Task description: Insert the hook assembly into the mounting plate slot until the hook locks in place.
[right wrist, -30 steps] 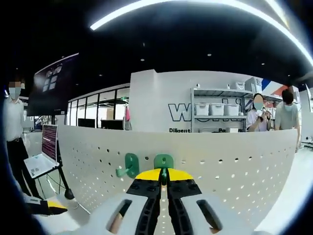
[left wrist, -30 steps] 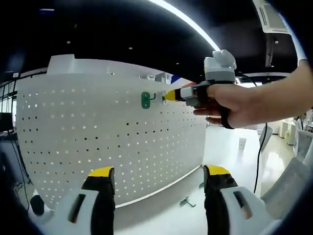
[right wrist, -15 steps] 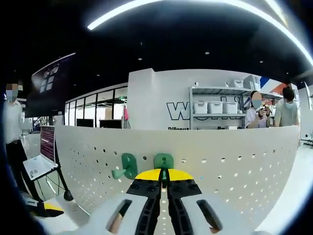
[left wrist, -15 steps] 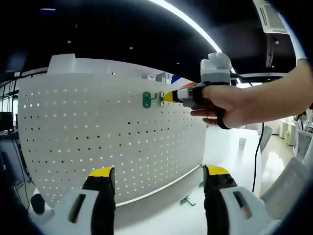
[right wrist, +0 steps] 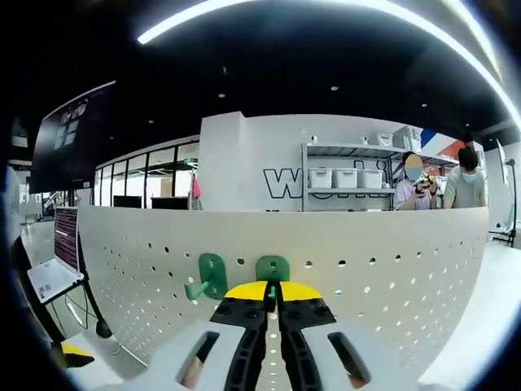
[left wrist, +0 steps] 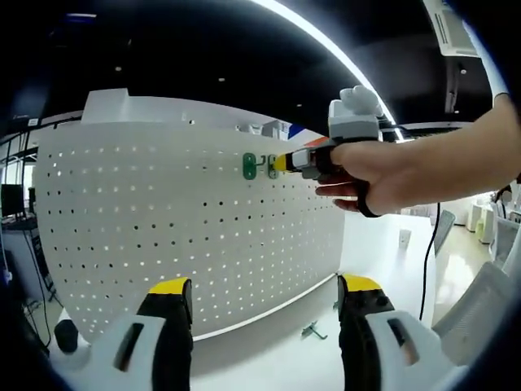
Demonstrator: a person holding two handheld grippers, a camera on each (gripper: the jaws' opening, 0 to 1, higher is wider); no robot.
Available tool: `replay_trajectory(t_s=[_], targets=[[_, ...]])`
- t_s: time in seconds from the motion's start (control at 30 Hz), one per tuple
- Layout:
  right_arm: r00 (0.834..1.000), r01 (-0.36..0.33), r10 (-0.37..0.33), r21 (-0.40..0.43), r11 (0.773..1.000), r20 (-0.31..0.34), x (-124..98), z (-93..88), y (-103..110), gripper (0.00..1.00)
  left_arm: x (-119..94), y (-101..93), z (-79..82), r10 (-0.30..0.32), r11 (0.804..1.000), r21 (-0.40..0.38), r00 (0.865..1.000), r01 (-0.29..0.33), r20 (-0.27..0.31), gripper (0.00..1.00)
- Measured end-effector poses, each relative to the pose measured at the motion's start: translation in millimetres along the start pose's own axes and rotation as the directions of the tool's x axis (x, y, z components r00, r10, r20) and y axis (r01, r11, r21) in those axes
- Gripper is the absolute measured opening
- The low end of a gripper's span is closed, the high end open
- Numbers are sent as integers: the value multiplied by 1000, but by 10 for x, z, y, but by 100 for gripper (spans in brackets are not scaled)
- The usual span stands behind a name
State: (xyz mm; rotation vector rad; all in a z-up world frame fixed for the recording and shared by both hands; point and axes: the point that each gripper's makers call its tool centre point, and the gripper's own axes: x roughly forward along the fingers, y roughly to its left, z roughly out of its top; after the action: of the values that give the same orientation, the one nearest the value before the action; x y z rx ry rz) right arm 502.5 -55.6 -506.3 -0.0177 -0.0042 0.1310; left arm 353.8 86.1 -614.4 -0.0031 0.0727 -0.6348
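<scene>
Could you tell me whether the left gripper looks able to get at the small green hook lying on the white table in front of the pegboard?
Probably yes: the left gripper is open, and the small green hook lies uncovered on the white table between its jaws.

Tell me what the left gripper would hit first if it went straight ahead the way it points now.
Probably the white pegboard: the open left gripper faces its lower part, with nothing seen between. Depth is hard to judge.

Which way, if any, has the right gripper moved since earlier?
Yes: the yellow-tipped right gripper edged closer to the green plastic hook already on the white perforated board.
</scene>
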Motion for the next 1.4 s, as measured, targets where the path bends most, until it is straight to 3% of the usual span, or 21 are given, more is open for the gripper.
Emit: replay_trajectory(t_s=[0.3, 0.6, 0.77, 1.0, 1.17, 1.2, 1.4], targets=[[1000, -17, 17, -7, 1000, -7, -15, -7, 0, 3, -4, -2, -7, 1, 1000, -3, 1000, -1, 3, 75], [998, -63, 62, -23, 998, -30, -91, -117, 47, 26, 7, -19, -14, -4, 1000, -1, 1000, 4, 1, 75], [995, -91, 89, -46, 995, -52, -126, -195, 86, 31, 12, -29, -13, -5, 1000, -2, 1000, 5, 2, 75], [994, -106, 104, -32, 994, -46, -139, -183, 82, 30, 16, -36, 5, -5, 1000, 1, 1000, 5, 4, 75], [974, -224, 224, 9, 975, -22, -172, -184, 145, 30, 13, -18, 26, -3, 1000, 3, 1000, 3, 7, 75], [967, -256, 256, 49, 966, -4, -192, -170, 156, 30, 12, -17, 26, -3, 1000, 3, 1000, 3, 7, 75], [950, -312, 313, 94, 946, -3, -231, -205, 137, 32, 14, -25, 22, -7, 1000, 6, 1000, 7, 6, 75]])
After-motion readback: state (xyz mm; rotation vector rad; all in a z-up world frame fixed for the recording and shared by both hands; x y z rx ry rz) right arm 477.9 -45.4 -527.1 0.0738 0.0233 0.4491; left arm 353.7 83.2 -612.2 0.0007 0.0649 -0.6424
